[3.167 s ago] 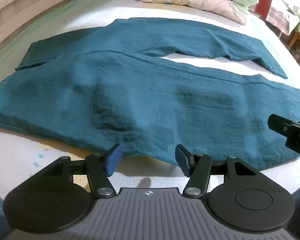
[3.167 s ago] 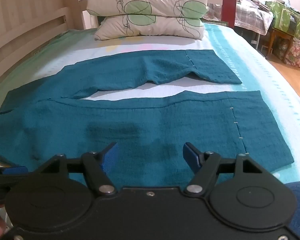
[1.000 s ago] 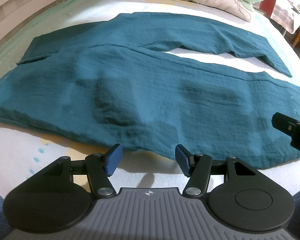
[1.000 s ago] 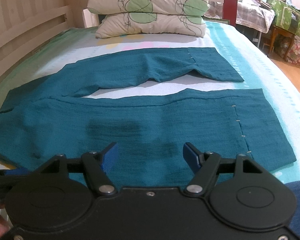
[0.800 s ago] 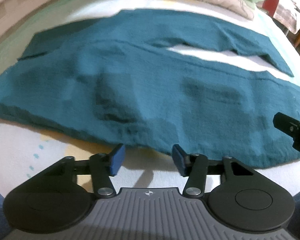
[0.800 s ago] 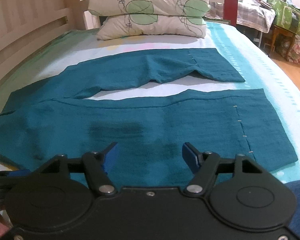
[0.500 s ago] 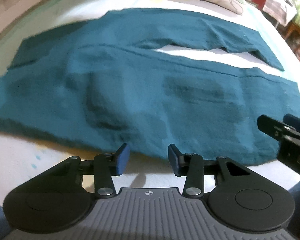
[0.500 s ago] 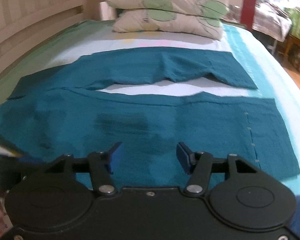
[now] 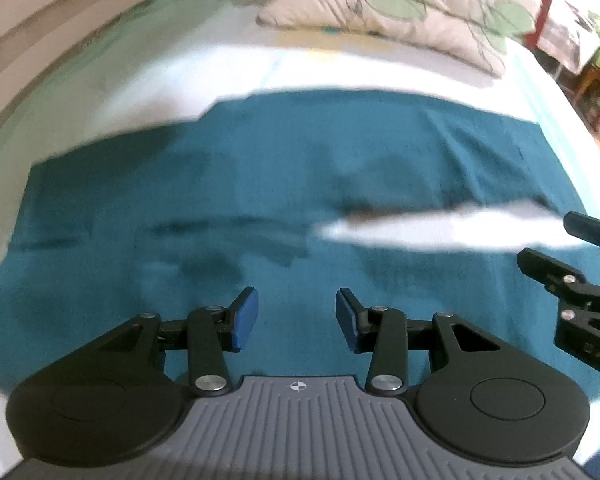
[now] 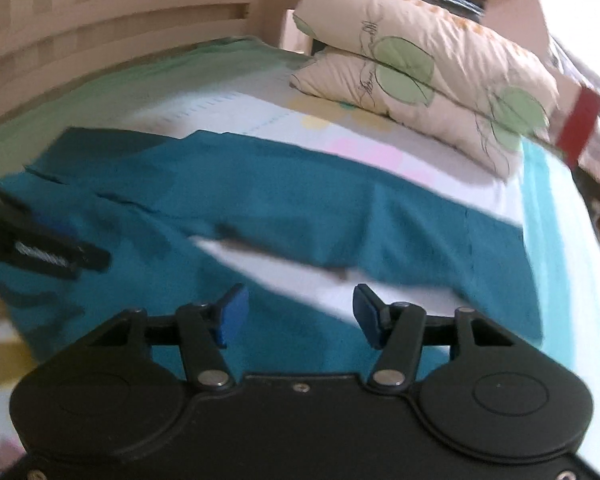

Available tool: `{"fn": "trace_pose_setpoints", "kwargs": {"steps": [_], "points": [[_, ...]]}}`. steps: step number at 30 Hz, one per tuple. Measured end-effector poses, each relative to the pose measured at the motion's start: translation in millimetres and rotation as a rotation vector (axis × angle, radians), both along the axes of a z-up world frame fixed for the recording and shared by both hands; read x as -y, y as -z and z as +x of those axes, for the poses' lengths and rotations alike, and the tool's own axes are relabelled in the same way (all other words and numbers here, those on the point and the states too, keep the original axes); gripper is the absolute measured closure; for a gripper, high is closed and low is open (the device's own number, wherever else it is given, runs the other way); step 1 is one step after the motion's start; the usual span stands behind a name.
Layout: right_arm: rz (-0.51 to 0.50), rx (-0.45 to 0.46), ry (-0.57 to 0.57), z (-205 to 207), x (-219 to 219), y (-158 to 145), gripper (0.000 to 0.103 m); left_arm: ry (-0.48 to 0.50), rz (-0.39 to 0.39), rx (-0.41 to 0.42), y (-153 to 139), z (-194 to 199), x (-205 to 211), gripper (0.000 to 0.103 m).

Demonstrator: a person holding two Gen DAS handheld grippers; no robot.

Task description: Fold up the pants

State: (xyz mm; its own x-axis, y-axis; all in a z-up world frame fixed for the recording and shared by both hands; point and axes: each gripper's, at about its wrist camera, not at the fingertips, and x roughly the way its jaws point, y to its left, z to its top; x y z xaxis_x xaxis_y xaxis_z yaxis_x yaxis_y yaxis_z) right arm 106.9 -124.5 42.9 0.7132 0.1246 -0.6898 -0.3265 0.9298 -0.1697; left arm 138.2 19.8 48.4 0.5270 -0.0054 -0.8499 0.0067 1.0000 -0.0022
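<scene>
1. Reaching over the teal woven-cotton pants (image 9: pixel 284 184), which lie flat on the pale bedsheet (image 9: pixel 220 64). Their long axis runs from 9 to 3 o'clock across both wrist views, waist end toward 9, leg ends toward 3.
2. Left gripper (image 9: pixel 296 314): jaws have just been closing and now stand partly spread. Teal cloth shows behind the gap, at 12 o'clock from the tips, but I cannot see the pads pressing it; I read nothing as pinched.
3. Right gripper (image 10: pixel 296 314): jaws likewise closing, still apart. Near leg under the left pad, white sheet strip between the legs under the right pad; no cloth pinched.
4. Far leg lies at 12 o'clock beyond that strip in both views. I judge my right nearer the leg ends and my left nearer the waist.
5. Stacked cream pillows with green leaf print (image 10: pixel 428 76) sit at 1 o'clock, well apart from the pants.
6. Containers: none in view.
7. Frames are motion-blurred; fine contact not readable.
</scene>
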Motion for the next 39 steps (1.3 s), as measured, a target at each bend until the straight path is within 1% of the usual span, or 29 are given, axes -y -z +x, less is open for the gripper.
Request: {"fn": "trace_pose_setpoints", "kwargs": {"steps": [3,4,6,7,9,12,15,18,20,21,22,23,24,26,29,31,33,34,35,36,37,38,39], "points": [[-0.084,0.007,-0.045,36,-1,8,0.041,-0.023,-0.001,0.018,-4,34,0,0.061],[-0.095,0.001,-0.068,49,0,11,0.042,-0.03,0.0,0.027,-4,45,-1,0.062],[-0.074,-0.023,-0.119,73,6,18,0.044,-0.05,0.012,0.039,-3,66,-2,0.062],[-0.06,-0.037,-0.128,86,8,22,0.046,-0.061,0.014,0.044,-1,77,-2,0.062],[-0.066,-0.065,-0.118,113,11,31,0.047,-0.079,-0.003,0.036,6,93,-7,0.062],[-0.082,-0.063,-0.13,148,14,43,0.048,-0.114,-0.048,0.001,27,116,-18,0.062],[-0.061,-0.059,-0.147,181,19,53,0.048,-0.137,-0.044,-0.042,49,129,-26,0.062],[-0.056,-0.03,-0.169,214,17,61,0.047,-0.13,-0.03,-0.107,74,138,-32,0.062],[-0.069,-0.016,-0.204,233,12,67,0.044,-0.121,-0.034,-0.142,86,142,-33,0.062],[-0.085,-0.004,-0.226,242,8,70,0.043,-0.116,-0.029,-0.137,89,141,-33,0.062],[-0.105,0.012,-0.252,252,4,74,0.038,-0.102,-0.013,-0.115,89,139,-31,0.062],[-0.13,0.028,-0.279,261,0,79,0.034,-0.089,0.002,-0.113,88,138,-29,0.062],[-0.156,0.034,-0.304,267,-4,83,0.033,-0.074,0.021,-0.114,89,138,-26,0.062],[-0.204,0.003,-0.35,284,-12,93,0.033,-0.063,0.037,-0.098,90,134,-23,0.061],[-0.224,-0.079,-0.417,301,-16,103,0.033,-0.06,0.043,-0.079,90,131,-21,0.061],[-0.208,-0.139,-0.437,309,-15,105,0.033,-0.053,0.042,-0.079,89,134,-18,0.061],[-0.15,-0.221,-0.411,319,-9,102,0.034,-0.051,0.027,-0.07,89,134,-21,0.062],[-0.101,-0.266,-0.394,324,-5,101,0.042,-0.053,0.008,-0.058,87,132,-23,0.062],[-0.031,-0.318,-0.384,328,0,101,0.056,-0.063,-0.024,-0.047,87,132,-27,0.062],[0.006,-0.336,-0.379,328,3,100,0.061,-0.083,-0.059,-0.045,86,133,-33,0.062],[0.004,-0.323,-0.378,325,4,99,0.077,-0.103,-0.092,-0.045,86,137,-39,0.062],[-0.007,-0.309,-0.388,319,4,99,0.09,-0.113,-0.121,-0.055,83,138,-43,0.062],[-0.002,-0.305,-0.39,316,5,99,0.09,-0.116,-0.144,-0.068,82,140,-47,0.062]]}}
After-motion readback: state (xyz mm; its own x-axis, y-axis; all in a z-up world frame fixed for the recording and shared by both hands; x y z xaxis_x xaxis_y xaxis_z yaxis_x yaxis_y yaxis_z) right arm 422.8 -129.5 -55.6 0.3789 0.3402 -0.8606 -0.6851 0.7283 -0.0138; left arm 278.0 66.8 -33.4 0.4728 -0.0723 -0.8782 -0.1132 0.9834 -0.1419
